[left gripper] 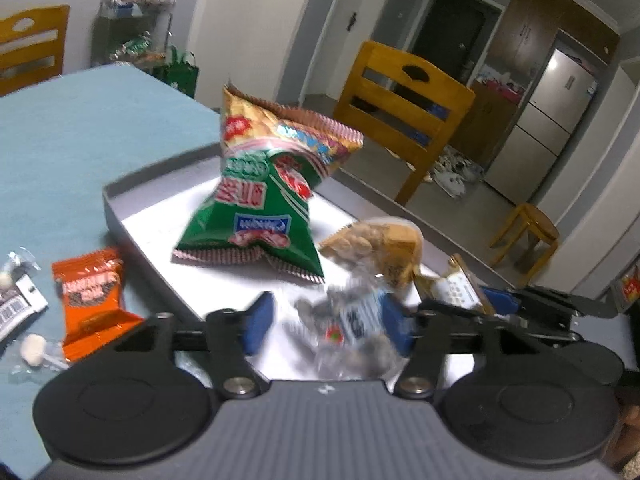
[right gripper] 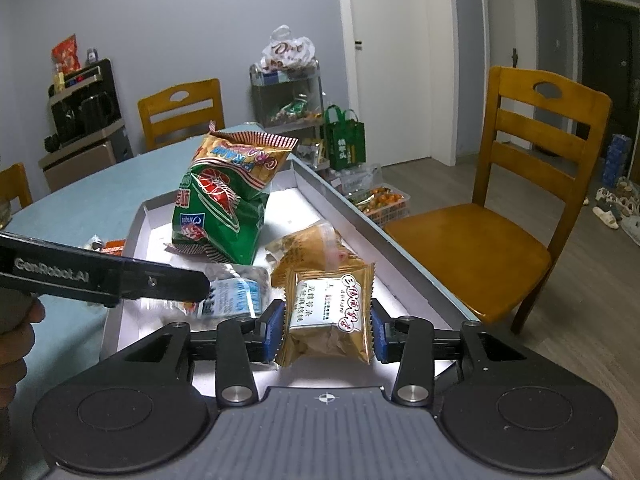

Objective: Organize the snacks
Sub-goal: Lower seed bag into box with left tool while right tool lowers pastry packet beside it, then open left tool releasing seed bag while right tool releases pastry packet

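**A:** Where are the snacks?

**B:** Most sit in a shallow grey tray (right gripper: 340, 204) on a table with a blue cloth (left gripper: 80, 128). A large green and gold prawn cracker bag (right gripper: 224, 204) stands near the tray's far end. Closer in, a gold pastry packet (right gripper: 328, 316) is pinched between the blue pads of the right gripper (right gripper: 327, 330).

**A:** And the left gripper?

**B:** The left gripper (left gripper: 326, 322) has its jaws spread, with a clear blue-labelled packet (left gripper: 352, 324) between them, touching the right-hand pad; motion blur hides whether it is gripped. Just beyond lies a clear bag of brown snacks (left gripper: 376, 240).

**A:** Anything outside the tray?

**B:** An orange packet (left gripper: 90, 300) and a few small wrapped sweets (left gripper: 34, 350) lie on the cloth beside the tray's left wall. A wooden chair (right gripper: 516, 200) stands past the table's right edge.
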{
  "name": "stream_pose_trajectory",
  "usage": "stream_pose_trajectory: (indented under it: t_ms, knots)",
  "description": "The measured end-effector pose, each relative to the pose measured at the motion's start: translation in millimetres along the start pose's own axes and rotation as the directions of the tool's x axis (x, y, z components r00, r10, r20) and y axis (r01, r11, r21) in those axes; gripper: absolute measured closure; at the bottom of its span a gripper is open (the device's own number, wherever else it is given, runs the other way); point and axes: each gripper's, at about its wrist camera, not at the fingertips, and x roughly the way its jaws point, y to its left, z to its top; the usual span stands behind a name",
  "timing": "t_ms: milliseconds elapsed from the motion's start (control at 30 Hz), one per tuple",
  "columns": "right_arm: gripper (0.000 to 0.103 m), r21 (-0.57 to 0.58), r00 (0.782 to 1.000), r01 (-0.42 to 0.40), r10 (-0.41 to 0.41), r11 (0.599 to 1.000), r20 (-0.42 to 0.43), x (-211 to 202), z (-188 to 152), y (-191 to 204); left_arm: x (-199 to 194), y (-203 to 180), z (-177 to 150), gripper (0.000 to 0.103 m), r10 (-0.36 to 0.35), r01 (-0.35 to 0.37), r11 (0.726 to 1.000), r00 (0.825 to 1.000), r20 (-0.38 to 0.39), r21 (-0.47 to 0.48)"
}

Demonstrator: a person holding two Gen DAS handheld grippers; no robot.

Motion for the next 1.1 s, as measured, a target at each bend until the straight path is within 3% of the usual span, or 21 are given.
stream_pose_trajectory:
  t_ms: [67, 233, 300, 367, 533, 1100]
  knots:
    - [0.058, 0.0, 1.0, 0.002, -0.002, 1.0, -0.001, -0.1, 0.3, 0.0, -4.0, 0.3, 1.0, 0.027, 0.011, -0.011, 1.0, 1.0, 0.022, 0.005]
    - [0.056, 0.002, 1.0, 0.002, -0.002, 1.0, 0.002, -1.1, 0.4, 0.4, -10.6, -0.4, 2.0, 0.024, 0.014, -0.015, 1.0, 0.999, 0.043, 0.015]
    - [0.051, 0.005, 1.0, -0.002, 0.001, 1.0, 0.007, -2.1, 0.4, 0.6, -12.9, 0.0, 1.8, 0.021, 0.012, -0.013, 1.0, 0.999, 0.049, 0.016]
    - [0.036, 0.008, 1.0, -0.004, 0.004, 1.0, 0.018, -5.0, 1.1, 2.0, -14.7, 0.7, 1.4, 0.016, 0.012, -0.013, 1.0, 0.998, 0.054, 0.017]
    - [0.02, -0.016, 0.998, -0.008, 0.009, 1.0, 0.06, -13.2, 1.8, 8.4, -19.8, 3.0, 0.6, 0.011, 0.01, -0.011, 1.0, 0.998, 0.064, 0.012]
    - [0.014, -0.009, 0.997, -0.002, 0.003, 1.0, 0.075, -20.3, 3.6, 11.1, -33.8, 5.9, 0.8, 0.009, 0.01, -0.011, 1.0, 0.996, 0.09, 0.011]
